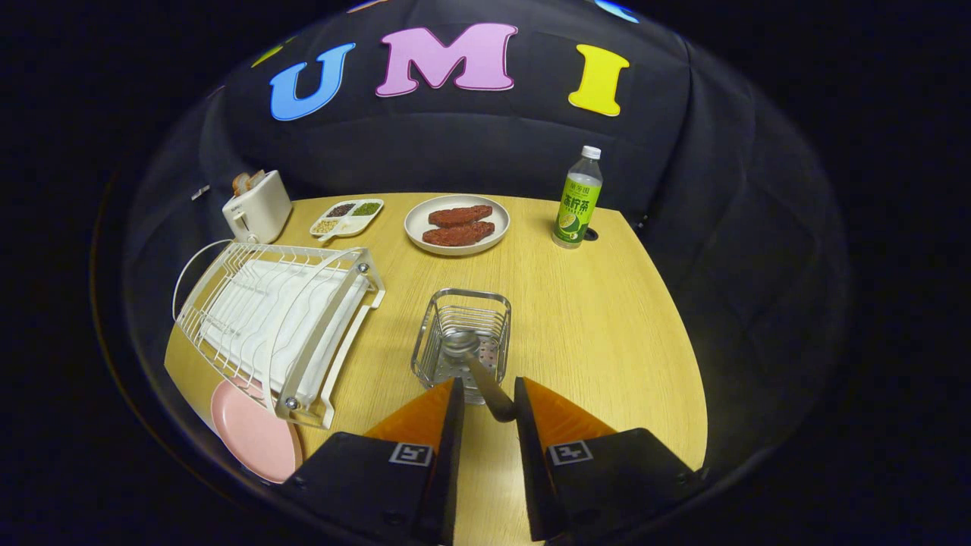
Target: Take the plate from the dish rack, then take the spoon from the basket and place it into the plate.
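A metal spoon [464,345] stands in the wire basket [432,341], its bowl down inside and its handle leaning out toward me. The handle's end lies between my gripper's [489,394] fingertips, close against the right finger, with a gap to the left one. The gripper is partly open around the handle, just short of the basket's near wall. A pink plate [254,436] lies flat on the wooden table [607,326], by the near end of the white dish rack [281,318] and left of my left finger. The rack holds no dishes.
At the table's far side stand a white toaster [256,206], a divided tray of grains [347,217], a white plate with two brown slabs [457,224] and a green drink bottle [578,199]. Bare wood lies right of the basket.
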Motion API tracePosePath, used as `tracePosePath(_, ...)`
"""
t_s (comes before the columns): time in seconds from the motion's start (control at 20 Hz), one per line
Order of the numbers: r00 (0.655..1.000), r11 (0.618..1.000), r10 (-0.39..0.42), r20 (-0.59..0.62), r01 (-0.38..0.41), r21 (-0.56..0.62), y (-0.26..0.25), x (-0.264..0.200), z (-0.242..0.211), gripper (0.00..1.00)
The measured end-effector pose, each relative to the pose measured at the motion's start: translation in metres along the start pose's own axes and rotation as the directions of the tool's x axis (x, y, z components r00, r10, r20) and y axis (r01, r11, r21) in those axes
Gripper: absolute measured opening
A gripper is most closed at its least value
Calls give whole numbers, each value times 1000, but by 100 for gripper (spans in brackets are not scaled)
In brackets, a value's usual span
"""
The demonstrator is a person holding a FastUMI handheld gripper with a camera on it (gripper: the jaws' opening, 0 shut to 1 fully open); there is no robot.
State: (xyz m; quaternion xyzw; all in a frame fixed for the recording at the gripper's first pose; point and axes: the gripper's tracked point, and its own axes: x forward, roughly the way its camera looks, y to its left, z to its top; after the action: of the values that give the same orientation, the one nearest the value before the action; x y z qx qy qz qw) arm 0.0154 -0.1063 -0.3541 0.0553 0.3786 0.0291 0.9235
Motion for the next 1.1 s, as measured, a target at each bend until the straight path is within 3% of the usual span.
tracePosePath(0.05, 1000, 1000, 8, -7, -8, 4, 2, 2, -2, 27)
tracePosePath(0.25, 996, 997, 75, -38, -75, 13, 18, 9, -5, 19)
tracePosePath(0.45, 995, 994, 89, -48, -85, 74, 14, 10, -3, 10)
tracePosePath(0.7, 997, 986, 68, -43, -60, 155, 5, 2, 15, 10)
tracePosePath(1.1, 996, 988, 77, 43, -82, 128, 7, -66, 51, 10)
